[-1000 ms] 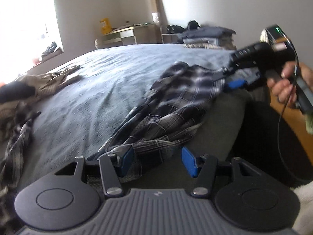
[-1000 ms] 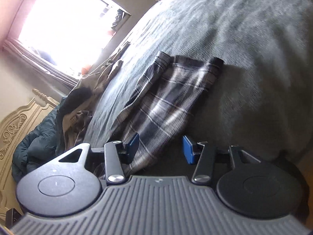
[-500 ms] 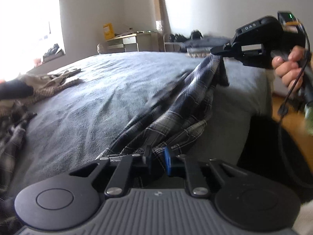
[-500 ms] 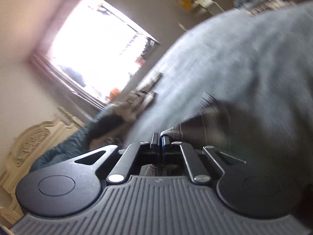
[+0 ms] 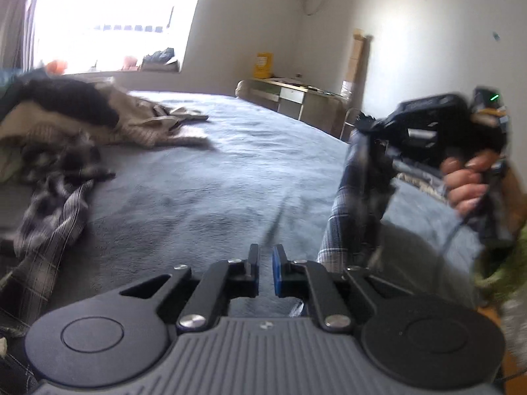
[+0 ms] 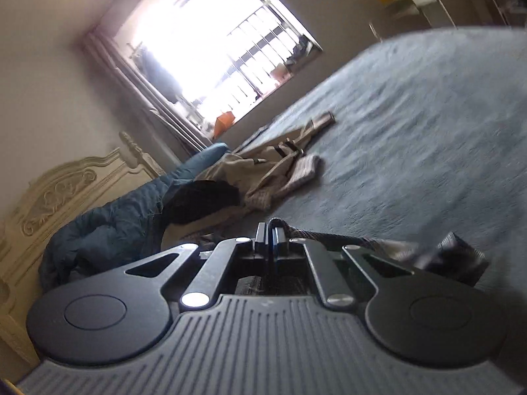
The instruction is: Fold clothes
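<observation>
A dark plaid shirt [image 5: 349,204] hangs lifted over the grey-blue bed [image 5: 214,181]. At the right of the left wrist view, my right gripper [image 5: 364,128] pinches its top edge, gripped by a person's hand [image 5: 467,177]. In the right wrist view the right gripper [image 6: 270,240] is shut on a thin fold, and the shirt [image 6: 444,253] trails off to the right. My left gripper [image 5: 265,261] has its jaws closing to a narrow gap. A thin blurred strip of the shirt runs into them, and the rest passes behind its right finger.
A heap of clothes lies on the bed's left side: a beige garment [image 5: 141,128], a black one [image 5: 66,102] and another plaid piece [image 5: 56,223]. A desk [image 5: 296,95] stands beyond the bed. A carved headboard [image 6: 59,191] and a blue duvet [image 6: 115,220] lie near the window.
Both grippers went from open around the shirt to closed on it. They rose and carried the shirt off the bed, and both views swung toward the window.
</observation>
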Tool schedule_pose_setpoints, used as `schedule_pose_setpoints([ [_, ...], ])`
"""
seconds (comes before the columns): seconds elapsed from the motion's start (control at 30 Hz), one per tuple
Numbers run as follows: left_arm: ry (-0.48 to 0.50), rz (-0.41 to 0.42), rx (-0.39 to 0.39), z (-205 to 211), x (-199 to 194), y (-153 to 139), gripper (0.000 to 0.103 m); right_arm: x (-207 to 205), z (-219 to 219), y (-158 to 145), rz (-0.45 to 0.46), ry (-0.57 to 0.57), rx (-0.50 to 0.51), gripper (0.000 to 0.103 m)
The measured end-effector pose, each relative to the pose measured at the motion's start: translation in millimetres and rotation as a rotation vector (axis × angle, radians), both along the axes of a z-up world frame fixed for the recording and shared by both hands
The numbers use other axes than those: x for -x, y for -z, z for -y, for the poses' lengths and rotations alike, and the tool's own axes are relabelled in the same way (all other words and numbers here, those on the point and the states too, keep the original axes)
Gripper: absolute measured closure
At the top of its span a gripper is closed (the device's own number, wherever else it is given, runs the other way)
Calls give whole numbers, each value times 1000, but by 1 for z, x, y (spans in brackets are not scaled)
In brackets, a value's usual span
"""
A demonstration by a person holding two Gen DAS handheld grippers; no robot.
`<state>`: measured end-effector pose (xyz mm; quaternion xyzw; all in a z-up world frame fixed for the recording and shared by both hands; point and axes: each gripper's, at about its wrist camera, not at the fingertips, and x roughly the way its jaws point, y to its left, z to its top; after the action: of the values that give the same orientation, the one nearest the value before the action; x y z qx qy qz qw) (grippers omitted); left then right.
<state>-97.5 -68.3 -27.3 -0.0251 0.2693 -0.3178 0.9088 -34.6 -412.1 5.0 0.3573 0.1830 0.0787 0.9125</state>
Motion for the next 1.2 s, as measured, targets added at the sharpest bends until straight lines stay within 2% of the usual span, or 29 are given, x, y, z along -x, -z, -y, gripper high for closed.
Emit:
schedule_pose_setpoints([
  [0.13,-50,-21,0,-14,-4,0,82,-71,-1,34,-154,-54,-53,97],
  [0.2,-67,-36,4,-21,2,0,81,-98,1,54,-242,-95,-55,86],
  [0.23,-67,-40,4,-25,7,-1,81,-104,4,62,-302,-83,-50,71],
  [0.27,-66,-42,4,-28,12,-1,81,-109,8,70,-362,-69,-45,65],
  [0.33,-57,-32,4,-32,25,-3,74,-96,19,72,-368,-55,-49,64],
  [0.47,-4,-31,-22,-32,48,-2,69,-23,53,61,-222,-16,-150,53],
  [0.53,21,-32,-38,-28,58,1,67,16,70,60,-195,48,-173,52],
  [0.6,52,-34,-58,-22,71,4,67,45,83,65,-225,113,-155,52],
  [0.67,88,-41,-66,-16,83,7,67,59,92,78,-298,154,-140,52],
  [0.77,120,-49,-88,-4,100,12,65,54,96,97,-351,144,-181,51],
  [0.9,124,-66,-117,5,116,22,65,26,85,107,-332,63,-199,52],
  [0.93,125,-66,-130,7,118,26,65,17,77,105,-332,38,-187,57],
  [0.97,115,-68,-144,7,120,29,65,12,72,105,-334,24,-178,72],
  [1.0,99,-80,-145,6,119,32,65,7,67,105,-337,11,-168,82],
  [1.03,82,-92,-147,5,118,34,66,4,63,106,-351,2,-175,98],
  [1.1,45,-112,-131,-1,116,37,66,13,61,93,-308,15,-168,101],
  [1.2,-9,-141,-66,-22,109,36,66,53,64,54,-201,28,-183,101],
])
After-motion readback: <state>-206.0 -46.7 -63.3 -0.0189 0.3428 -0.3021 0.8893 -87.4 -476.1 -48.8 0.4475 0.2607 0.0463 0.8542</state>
